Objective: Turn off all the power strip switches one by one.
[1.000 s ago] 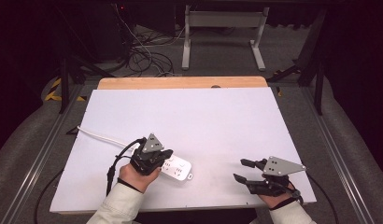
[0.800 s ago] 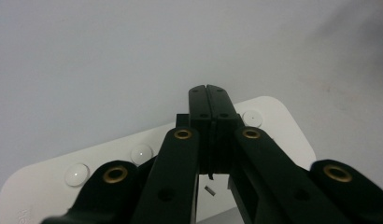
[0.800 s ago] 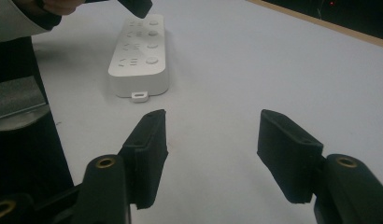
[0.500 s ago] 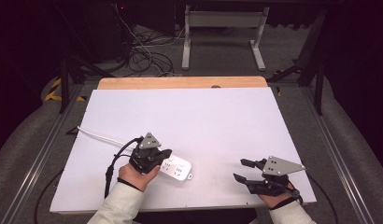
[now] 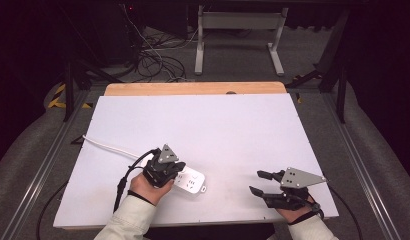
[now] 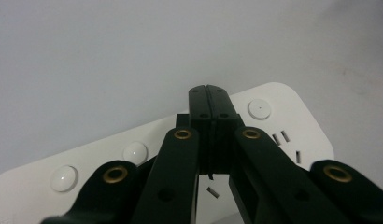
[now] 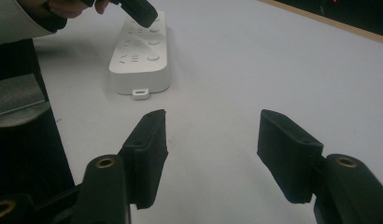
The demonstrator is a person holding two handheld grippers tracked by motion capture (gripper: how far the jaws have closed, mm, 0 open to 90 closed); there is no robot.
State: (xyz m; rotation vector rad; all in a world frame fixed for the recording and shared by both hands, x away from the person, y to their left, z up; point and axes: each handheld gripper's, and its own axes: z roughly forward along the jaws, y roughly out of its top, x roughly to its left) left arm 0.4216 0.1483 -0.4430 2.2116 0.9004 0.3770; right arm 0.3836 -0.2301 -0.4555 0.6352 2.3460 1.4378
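1. White tabletop (image 5: 218, 125) carries a power strip (image 5: 190, 181) near its front left.
2. Left tool (image 6: 209, 91), jaws together, presses down on the strip, likely to work a switch.
3. Right tool (image 7: 210, 140) waits aside, jaws apart.

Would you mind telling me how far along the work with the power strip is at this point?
Done: the left hand-held gripper is over the white power strip, jaws closed, tips above its round buttons. In hand: apparently pressing a switch, though contact cannot be confirmed. Left: the right hand-held gripper hangs open over the table, apart from the strip, holding nothing.
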